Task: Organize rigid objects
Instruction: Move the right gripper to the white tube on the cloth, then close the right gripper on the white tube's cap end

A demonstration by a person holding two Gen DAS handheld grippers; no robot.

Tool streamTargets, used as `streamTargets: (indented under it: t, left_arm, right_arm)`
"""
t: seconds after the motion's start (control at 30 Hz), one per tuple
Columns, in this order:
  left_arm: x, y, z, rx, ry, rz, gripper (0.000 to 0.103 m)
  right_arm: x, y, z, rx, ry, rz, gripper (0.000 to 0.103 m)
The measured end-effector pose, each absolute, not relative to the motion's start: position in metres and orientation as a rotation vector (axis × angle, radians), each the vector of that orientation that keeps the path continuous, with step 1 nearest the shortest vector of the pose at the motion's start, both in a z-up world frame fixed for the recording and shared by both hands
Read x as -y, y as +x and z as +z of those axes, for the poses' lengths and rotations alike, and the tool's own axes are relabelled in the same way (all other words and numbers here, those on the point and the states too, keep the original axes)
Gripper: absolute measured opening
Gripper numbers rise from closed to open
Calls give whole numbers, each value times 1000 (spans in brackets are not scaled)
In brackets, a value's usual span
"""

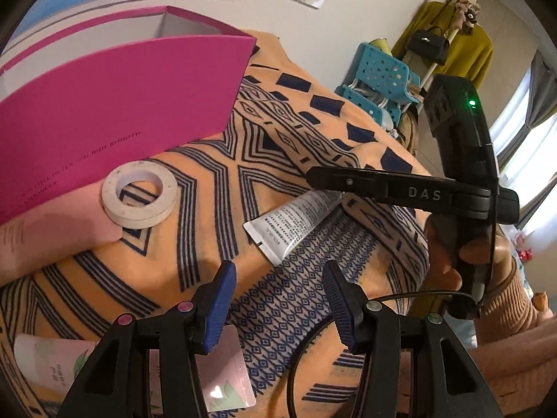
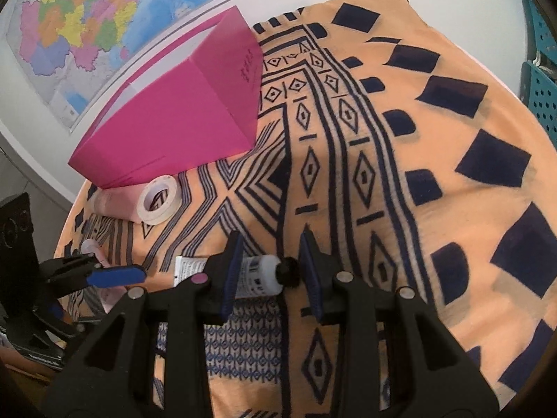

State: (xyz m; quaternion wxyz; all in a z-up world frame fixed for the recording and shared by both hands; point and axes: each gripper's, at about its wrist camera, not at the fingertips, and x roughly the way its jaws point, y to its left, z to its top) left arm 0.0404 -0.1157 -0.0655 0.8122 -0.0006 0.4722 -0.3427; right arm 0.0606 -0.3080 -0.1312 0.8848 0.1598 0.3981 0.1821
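A white tube [image 2: 259, 275] with a black cap [image 2: 287, 271] lies flat on the patterned cloth [image 2: 435, 139] that covers the desk. The right claw [image 2: 269, 271] hangs low over the tube, one blue pad on each side of its cap end. The pads stand apart and do not seem to press it yet, so this claw holds nothing. The left claw [image 1: 275, 303] is open and empty too, near the tube's flat end [image 1: 268, 240]. The pink box [image 2: 181, 122] stands open further back, with a tape roll [image 2: 158, 200] just beside it. The step looks like picking up the tube. To do it well, the right claw should drop a little more, get the tube's body between the pads, and squeeze gently. The tube is round, so it may roll away. Then it can go into the box.
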Motion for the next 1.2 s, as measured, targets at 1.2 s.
streamTargets:
  t: [1.2]
  left_arm:
    - [117,59,-74,-1044,-54,-689,56]
  right_arm:
    - [295,42,-132,-801,368,422,39]
